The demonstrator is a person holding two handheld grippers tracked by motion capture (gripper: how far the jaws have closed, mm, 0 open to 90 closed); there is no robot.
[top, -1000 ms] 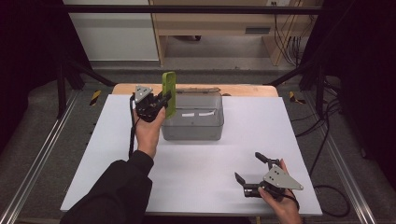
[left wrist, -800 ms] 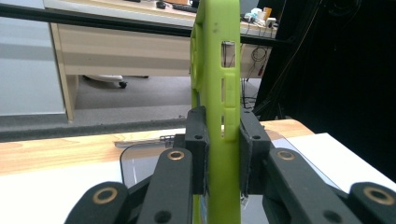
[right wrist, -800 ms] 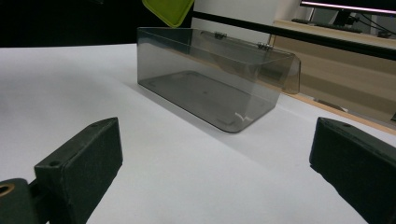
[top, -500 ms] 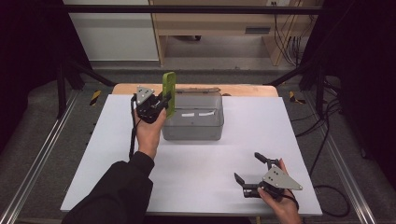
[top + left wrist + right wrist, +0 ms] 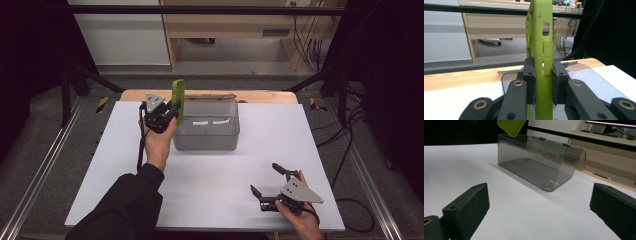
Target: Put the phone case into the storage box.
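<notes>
Left gripper (image 5: 170,111) clamps the green phone case (image 5: 178,100) upright beside the clear box (image 5: 206,140); next, presumably lowering it inside, while right gripper (image 5: 272,186) idles, jaws spread.

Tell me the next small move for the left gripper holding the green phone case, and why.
Probably lower it a little toward the box. The left gripper is shut on the green phone case, held upright at the near-left edge of the clear box, whose inside looks empty. The right gripper rests open on the table, well away.
</notes>
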